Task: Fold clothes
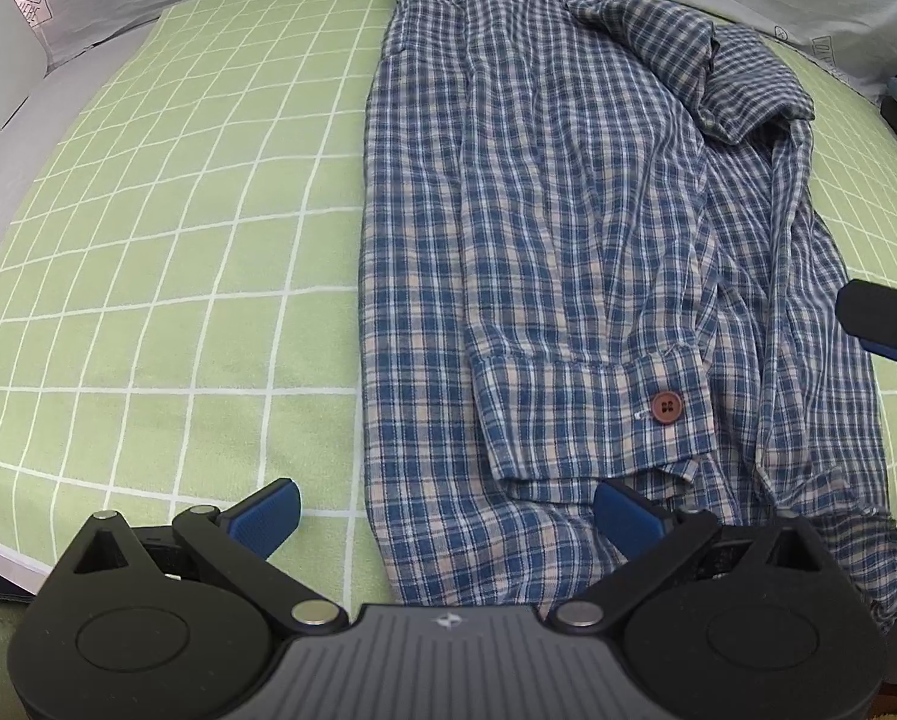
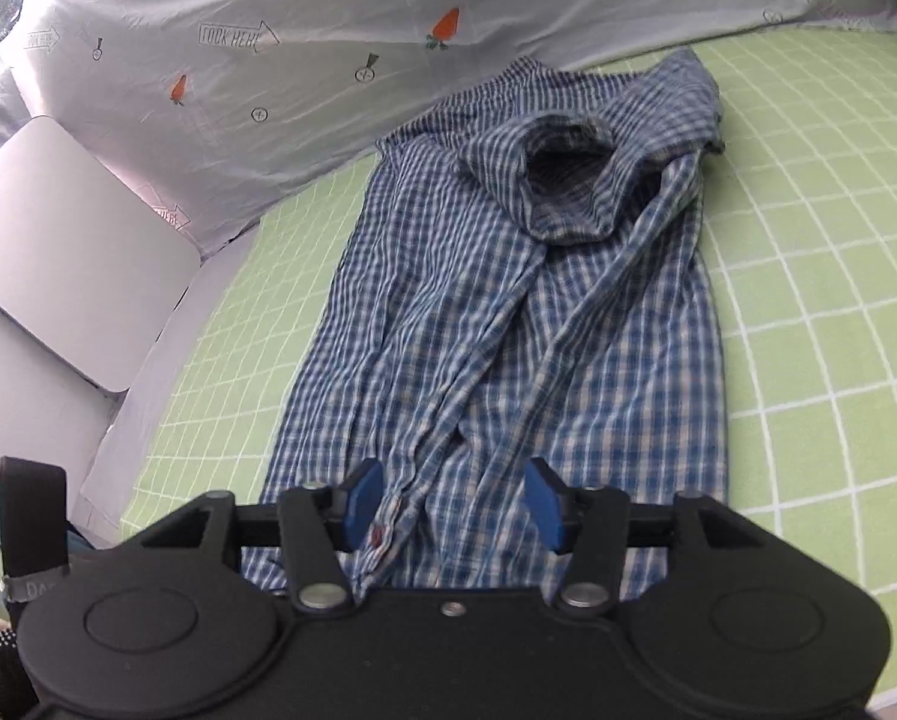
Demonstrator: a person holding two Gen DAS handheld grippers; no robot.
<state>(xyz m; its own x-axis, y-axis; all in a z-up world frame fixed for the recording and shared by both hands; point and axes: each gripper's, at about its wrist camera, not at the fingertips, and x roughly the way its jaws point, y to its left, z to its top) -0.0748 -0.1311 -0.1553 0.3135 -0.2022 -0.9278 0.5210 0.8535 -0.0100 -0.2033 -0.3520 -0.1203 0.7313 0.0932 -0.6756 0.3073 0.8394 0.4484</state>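
Your left gripper sits nearest in the left wrist view, its 2 blue-padded fingers spread wide and holding nothing. It straddles the left edge of the plaid shirt at the hem end: 1 pad rests over the green grid mat, the other over the cloth. That placement looks like a setup for pinching the near left corner of the hem.

Just beyond those pads lies the sleeve cuff, folded across the shirt body with its brown button facing up. The sleeve being laid inward suggests the sides are already folded in, leaving a long narrow strip.

In the right wrist view, your right gripper is also spread and empty, hovering over the near end of the shirt, with the buttoned front edge running between its fingers. I judge both tools are poised at the hem so you can lift it and fold it toward the collar.

Farther away, the shirt runs lengthwise down the mat to its collar, which stands open and rumpled at the far end. Behind it hangs a pale sheet printed with carrots and arrows, and a white board leans at the left.
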